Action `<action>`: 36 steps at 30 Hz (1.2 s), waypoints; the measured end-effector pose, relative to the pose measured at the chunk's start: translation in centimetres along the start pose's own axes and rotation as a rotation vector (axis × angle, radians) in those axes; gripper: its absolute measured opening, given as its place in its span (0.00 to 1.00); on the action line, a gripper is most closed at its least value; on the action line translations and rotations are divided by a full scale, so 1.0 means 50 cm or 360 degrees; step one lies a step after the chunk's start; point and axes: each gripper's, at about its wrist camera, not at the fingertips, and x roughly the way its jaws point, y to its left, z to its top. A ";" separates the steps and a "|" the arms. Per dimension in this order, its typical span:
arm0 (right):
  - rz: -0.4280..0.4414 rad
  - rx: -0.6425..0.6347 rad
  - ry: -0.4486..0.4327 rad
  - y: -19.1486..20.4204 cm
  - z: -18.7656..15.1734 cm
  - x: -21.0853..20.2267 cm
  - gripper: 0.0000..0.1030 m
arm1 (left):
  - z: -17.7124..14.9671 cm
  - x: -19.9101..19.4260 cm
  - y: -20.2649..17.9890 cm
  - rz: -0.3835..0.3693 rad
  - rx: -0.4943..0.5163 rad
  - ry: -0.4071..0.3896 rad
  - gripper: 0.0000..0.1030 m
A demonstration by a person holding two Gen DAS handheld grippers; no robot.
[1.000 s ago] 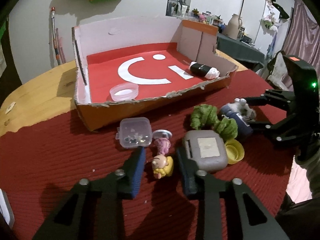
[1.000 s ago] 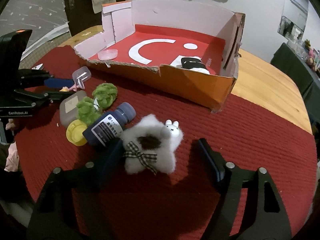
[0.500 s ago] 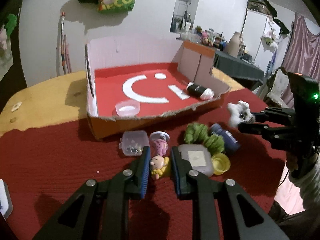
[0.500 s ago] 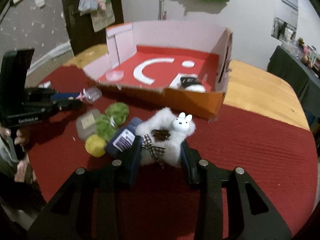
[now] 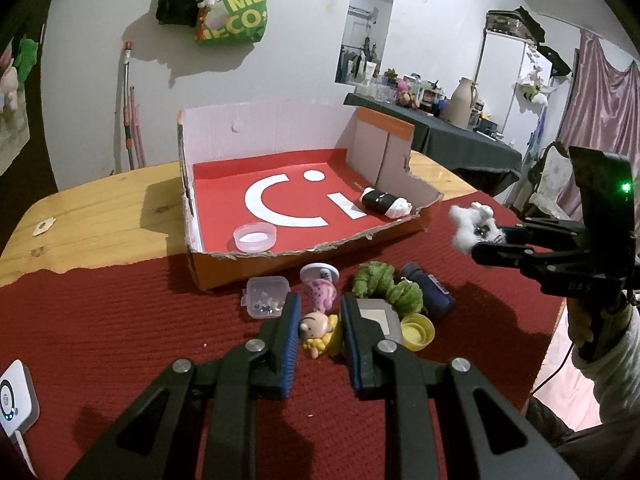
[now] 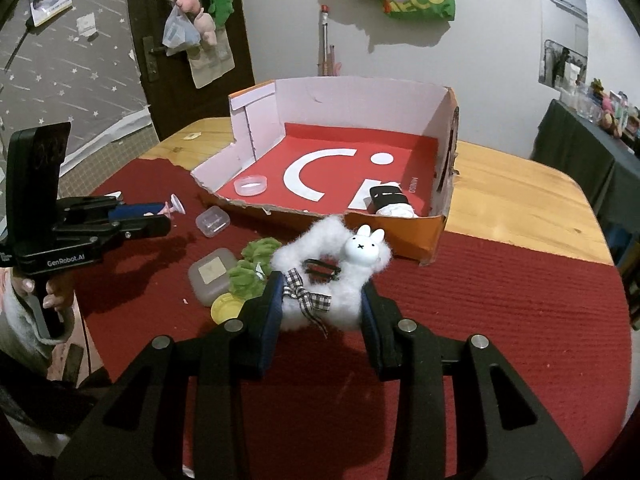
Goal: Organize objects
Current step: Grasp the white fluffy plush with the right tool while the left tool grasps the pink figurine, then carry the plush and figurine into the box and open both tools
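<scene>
Now both grippers are lifting loads they were only straddling a second ago. Clamped in the right gripper point(image 6: 322, 304), the fluffy white toy point(image 6: 332, 268) is riding ahead of its fingers toward the cardboard box point(image 6: 436, 228); the left gripper point(image 5: 318, 330) is pinching the small doll point(image 5: 318, 330).

White fluffy toy point(image 6: 340, 280) wears a black-and-white checked bow point(image 6: 306, 296).

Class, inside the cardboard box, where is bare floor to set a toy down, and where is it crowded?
Bare: the cardboard box floor between the clear round dish and the black-and-white roll. Crowded: the red mat's clutter around the green fuzzy scrunchie.
</scene>
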 end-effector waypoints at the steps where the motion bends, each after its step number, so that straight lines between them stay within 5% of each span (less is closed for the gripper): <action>1: 0.0001 0.0001 0.0000 0.000 0.000 0.000 0.33 | 0.000 -0.001 -0.001 0.0000 0.0001 -0.0002 0.20; 20: 0.0133 -0.0024 0.0035 0.001 0.063 0.030 0.33 | 0.063 0.016 -0.020 0.0004 0.0089 -0.0016 0.21; 36: 0.0247 -0.0002 0.0375 -0.036 0.165 0.189 0.33 | 0.169 0.211 -0.002 0.0003 0.0163 0.0288 0.21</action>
